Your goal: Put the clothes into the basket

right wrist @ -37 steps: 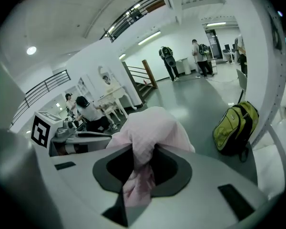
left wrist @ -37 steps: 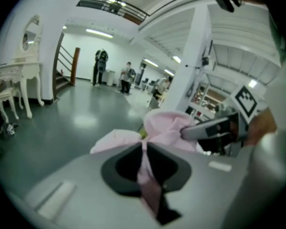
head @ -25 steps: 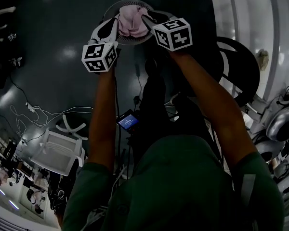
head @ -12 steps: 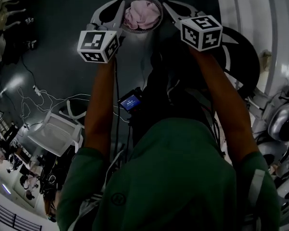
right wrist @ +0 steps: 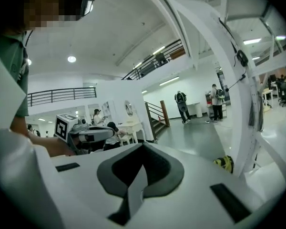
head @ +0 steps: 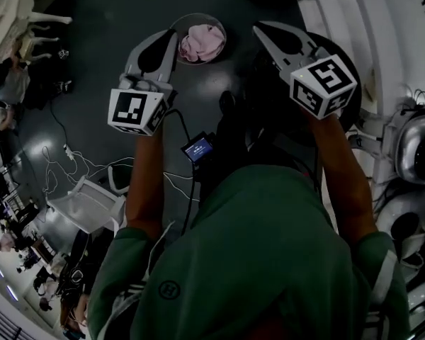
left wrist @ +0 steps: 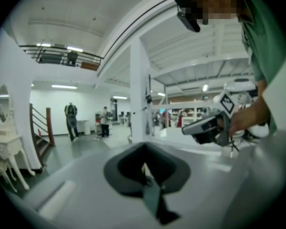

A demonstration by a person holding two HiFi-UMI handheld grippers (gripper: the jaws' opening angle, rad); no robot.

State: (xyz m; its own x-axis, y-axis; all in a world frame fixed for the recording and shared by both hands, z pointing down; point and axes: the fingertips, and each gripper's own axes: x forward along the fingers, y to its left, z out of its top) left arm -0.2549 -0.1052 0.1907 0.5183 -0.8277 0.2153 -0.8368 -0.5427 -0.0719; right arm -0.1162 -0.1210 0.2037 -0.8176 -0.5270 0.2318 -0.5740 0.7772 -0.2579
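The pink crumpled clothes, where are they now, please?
In the head view, the pink clothes lie inside the round grey basket on the floor, top centre, between the left gripper and the right gripper.

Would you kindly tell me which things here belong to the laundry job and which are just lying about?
Job: pink clothes, basket, left tool, right tool (both shut, empty).
Lying about: floor cables, white furniture, small lit screen.

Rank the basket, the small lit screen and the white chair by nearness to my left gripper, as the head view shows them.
1. The basket, just right of the left gripper tip.
2. The lit screen, below it, mid-frame.
3. The white chair, lower left.
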